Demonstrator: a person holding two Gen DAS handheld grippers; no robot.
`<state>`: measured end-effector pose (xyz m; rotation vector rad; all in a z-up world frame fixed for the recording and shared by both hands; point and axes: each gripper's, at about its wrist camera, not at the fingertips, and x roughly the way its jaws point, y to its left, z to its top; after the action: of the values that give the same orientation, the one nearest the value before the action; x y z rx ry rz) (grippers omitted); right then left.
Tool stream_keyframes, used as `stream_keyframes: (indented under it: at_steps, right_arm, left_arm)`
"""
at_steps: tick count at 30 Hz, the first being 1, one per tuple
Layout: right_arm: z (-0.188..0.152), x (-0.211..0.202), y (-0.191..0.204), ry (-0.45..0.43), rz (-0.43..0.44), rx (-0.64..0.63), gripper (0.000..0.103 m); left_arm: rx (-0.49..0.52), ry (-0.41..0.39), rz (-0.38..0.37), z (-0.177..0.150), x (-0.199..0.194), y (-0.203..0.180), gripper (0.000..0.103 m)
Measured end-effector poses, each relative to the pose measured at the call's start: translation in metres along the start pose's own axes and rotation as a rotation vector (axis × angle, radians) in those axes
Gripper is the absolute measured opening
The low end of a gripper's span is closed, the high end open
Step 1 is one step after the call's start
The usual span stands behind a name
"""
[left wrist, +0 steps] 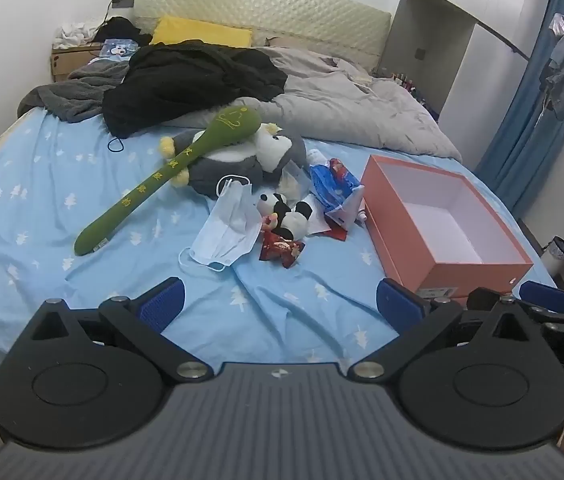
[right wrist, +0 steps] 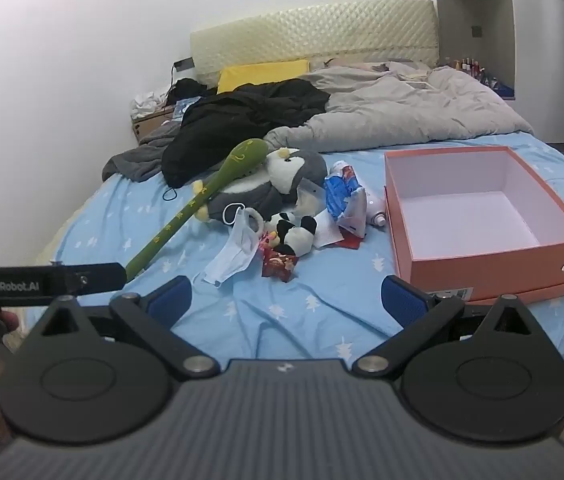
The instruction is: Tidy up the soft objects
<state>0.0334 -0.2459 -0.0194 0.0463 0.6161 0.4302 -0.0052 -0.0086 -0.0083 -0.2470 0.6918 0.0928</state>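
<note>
Both hand-held grippers hover over the near edge of the bed [left wrist: 22, 184], side by side. Left hand-held gripper [left wrist: 280, 304]: jaws spread wide, nothing between the blue pads [left wrist: 162, 304]. Right hand-held gripper [right wrist: 286, 300]: same, wide open, holding nothing; it also shows at the right edge of the left view.

Soft objects sit in one loose cluster mid-bed, on the blue sheet:
- 1 long green plush [left wrist: 166, 176], lying diagonally, its head end resting on the penguin.
- 1 grey penguin plush [left wrist: 242, 160], biggest of the pile, behind the rest.
- 1 panda plush [left wrist: 292, 216], small, in front of the penguin.
- 2 masks by my count [left wrist: 226, 228], overlapping, just left of the panda; can't rule out a third under them.
- 1 red packet [left wrist: 282, 250], touching the panda's near side.
- 1 blue-white packet [left wrist: 332, 186], right of the panda, between it and the box; some white paper and a white bottle next to it, too cluttered to count.

1 orange box [left wrist: 478, 276], open, white inside, nothing in it, on the bed right of the cluster, just ahead of the right gripper.

Further back: 1 black garment [left wrist: 186, 80], 1 grey duvet [left wrist: 362, 108], 1 dark grey blanket [left wrist: 70, 96], 1 yellow pillow [left wrist: 202, 32] against the headboard.
</note>
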Motion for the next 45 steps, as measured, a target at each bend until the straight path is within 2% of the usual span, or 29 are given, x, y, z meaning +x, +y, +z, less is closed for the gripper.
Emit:
stream_keyframes:
  at_steps: [18,45]
  right_arm:
    - [-0.011,-0.015,0.001,-0.01,0.003,-0.001,0.103]
    - [-0.015,-0.002,0.004,0.013,0.007,0.0,0.103]
  left_arm:
    - [0.03,-0.008,-0.003,-0.008,-0.008,-0.006,0.103]
    - [0.032,-0.004,-0.006,-0.011,-0.002,-0.001,0.103]
